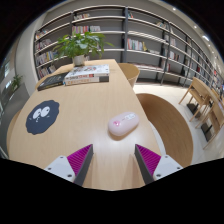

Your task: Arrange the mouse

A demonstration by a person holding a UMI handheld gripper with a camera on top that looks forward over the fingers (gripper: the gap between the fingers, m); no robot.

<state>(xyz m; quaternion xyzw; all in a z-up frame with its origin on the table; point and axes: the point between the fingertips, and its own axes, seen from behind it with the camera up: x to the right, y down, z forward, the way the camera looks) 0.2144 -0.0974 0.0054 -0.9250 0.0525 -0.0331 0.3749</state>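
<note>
A pale pink-white mouse (123, 123) lies on the light wooden table (85, 105), just ahead of my fingers and a little toward the right one. A dark round mouse pad (42, 117) with a white pattern lies farther left on the table, apart from the mouse. My gripper (113, 158) is open, its magenta pads (80, 158) wide apart with only bare tabletop between them. It holds nothing.
A stack of books (87, 73) and a potted green plant (80, 45) stand at the table's far end. Bookshelves (120, 35) line the back wall. A wooden chair (166, 120) stands right of the table; more chairs (203, 100) farther right.
</note>
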